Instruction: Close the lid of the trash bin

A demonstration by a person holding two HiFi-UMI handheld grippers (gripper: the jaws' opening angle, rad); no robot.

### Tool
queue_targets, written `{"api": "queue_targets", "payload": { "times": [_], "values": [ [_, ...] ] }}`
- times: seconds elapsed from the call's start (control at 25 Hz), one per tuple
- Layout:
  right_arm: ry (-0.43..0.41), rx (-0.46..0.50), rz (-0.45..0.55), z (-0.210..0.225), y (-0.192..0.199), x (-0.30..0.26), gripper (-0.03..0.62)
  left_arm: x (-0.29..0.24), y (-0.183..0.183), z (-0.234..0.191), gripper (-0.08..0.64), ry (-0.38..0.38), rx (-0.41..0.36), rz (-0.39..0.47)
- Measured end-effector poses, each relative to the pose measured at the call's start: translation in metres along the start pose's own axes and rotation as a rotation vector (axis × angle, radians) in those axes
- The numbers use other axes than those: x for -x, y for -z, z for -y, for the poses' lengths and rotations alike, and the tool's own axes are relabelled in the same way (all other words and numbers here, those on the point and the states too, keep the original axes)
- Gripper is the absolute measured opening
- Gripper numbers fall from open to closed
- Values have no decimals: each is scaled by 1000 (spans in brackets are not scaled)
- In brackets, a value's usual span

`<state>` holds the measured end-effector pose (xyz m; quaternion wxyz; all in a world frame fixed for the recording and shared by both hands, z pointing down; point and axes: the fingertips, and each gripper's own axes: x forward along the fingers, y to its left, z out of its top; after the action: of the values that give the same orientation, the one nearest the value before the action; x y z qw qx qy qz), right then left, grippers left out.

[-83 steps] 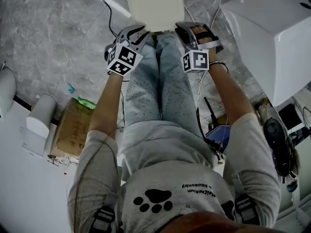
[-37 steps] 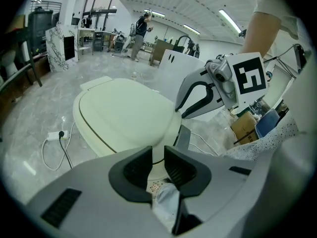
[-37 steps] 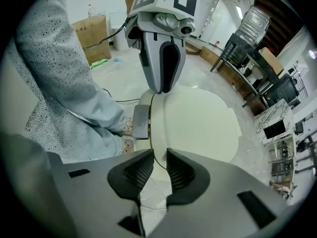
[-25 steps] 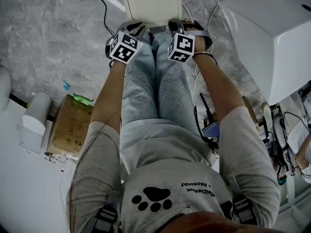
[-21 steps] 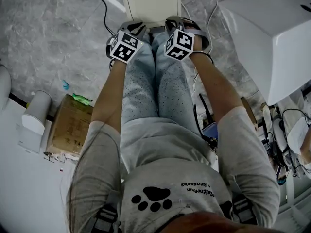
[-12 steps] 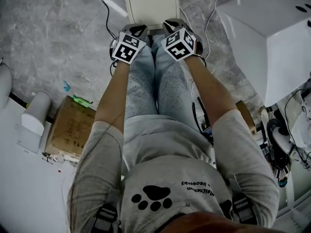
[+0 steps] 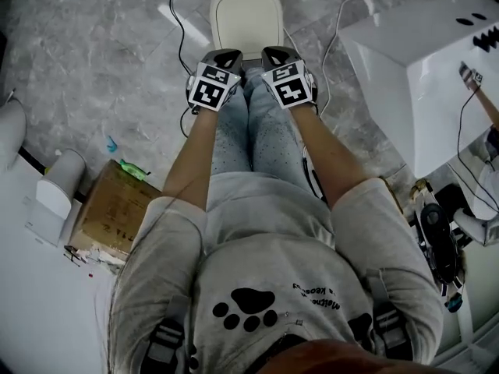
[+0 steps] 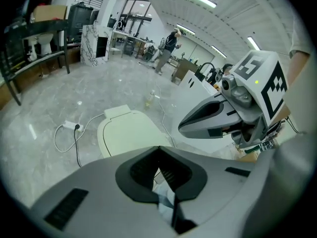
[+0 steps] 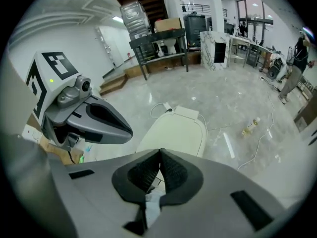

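The trash bin (image 7: 245,18) stands on the grey floor in front of the person's legs, with its cream lid (image 8: 130,133) lying flat and down on it. The lid (image 9: 179,132) also fills the middle of the right gripper view. My left gripper (image 7: 226,54) and right gripper (image 7: 278,53) hang side by side above the knees, short of the bin and apart from it. Both point steeply down. The left gripper (image 8: 159,148) is shut with nothing in it, and so is the right gripper (image 9: 161,151).
A white cabinet (image 7: 413,61) stands at the right. A cardboard box (image 7: 117,209) and a white cylinder (image 7: 58,185) lie at the left. Cables and a power strip (image 8: 69,126) run over the floor beside the bin. People stand far off in the hall (image 8: 166,43).
Both grippers have risen off the bin and now sit side by side. The right one has rolled. The whole lid now shows beyond them.
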<state>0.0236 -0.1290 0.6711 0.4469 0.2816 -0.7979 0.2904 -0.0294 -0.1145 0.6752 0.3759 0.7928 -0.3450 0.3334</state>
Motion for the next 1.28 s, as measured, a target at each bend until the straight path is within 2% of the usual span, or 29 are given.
{"api": "queue_targets", "payload": {
  "times": [0.28,0.64,0.84,1.08,1.28],
  "values": [
    [32,-63,82,-8,-51,61,32,57,-60,23,20,-46,44,87],
    [62,-110,166,-27,-82,151,32,140,-111,62,20,-118,59,182],
    [85,-97,267,-40,-107,202,32,192,-135,85,20,-159,19,269],
    [114,-27,439,-67,-144,280,32,261,-166,119,20,-242,-44,403],
    [131,33,581,-97,-163,344,32,319,-186,145,20,-281,-82,524]
  ]
}}
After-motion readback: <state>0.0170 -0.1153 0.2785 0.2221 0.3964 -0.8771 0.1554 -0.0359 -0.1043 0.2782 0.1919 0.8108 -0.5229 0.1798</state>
